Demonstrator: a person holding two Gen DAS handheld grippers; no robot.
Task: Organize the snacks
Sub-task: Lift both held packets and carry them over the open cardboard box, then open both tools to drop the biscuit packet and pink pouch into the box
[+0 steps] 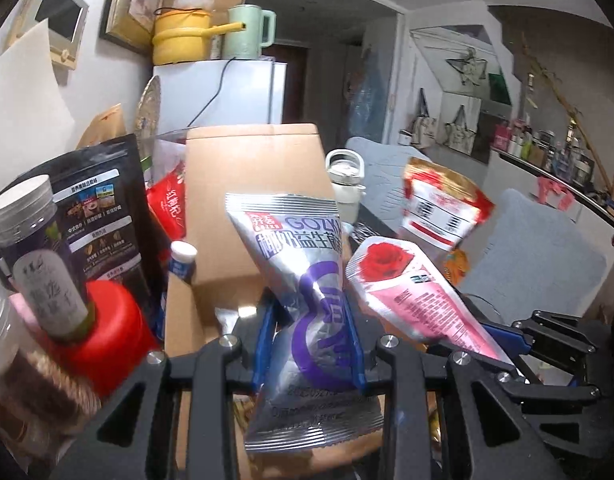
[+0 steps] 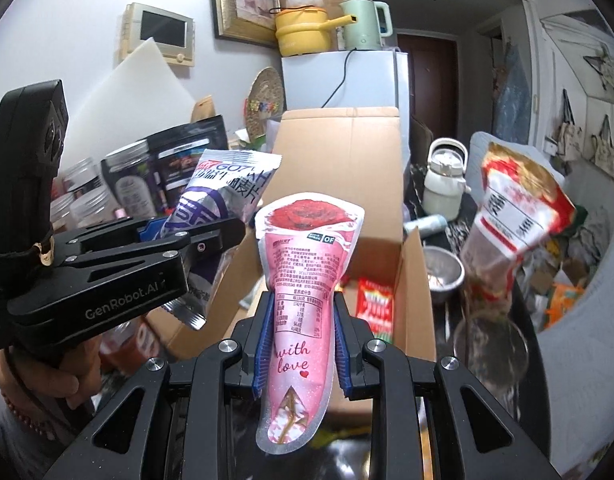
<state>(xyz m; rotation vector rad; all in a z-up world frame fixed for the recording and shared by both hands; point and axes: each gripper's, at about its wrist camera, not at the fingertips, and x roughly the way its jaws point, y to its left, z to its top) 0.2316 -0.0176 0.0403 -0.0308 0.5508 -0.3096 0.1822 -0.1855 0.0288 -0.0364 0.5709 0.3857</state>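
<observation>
Cluttered room, left tongs (image 1: 311,344) clamping silver-purple packet (image 1: 303,280), right tongs (image 2: 301,344) clamping pink rose pouch (image 2: 303,280)

You can't read the red and white pouch (image 2: 519,220) in the right wrist view: it is smeared by blur, and the clear glass (image 2: 491,356) below it is blurred too. The pink rose packet (image 2: 303,280) hides much of the cardboard box (image 2: 347,152) interior. In the left wrist view, the silver packet (image 1: 303,280) covers the box (image 1: 255,168) opening, and the jars (image 1: 31,240) at the left edge are cut off.
</observation>
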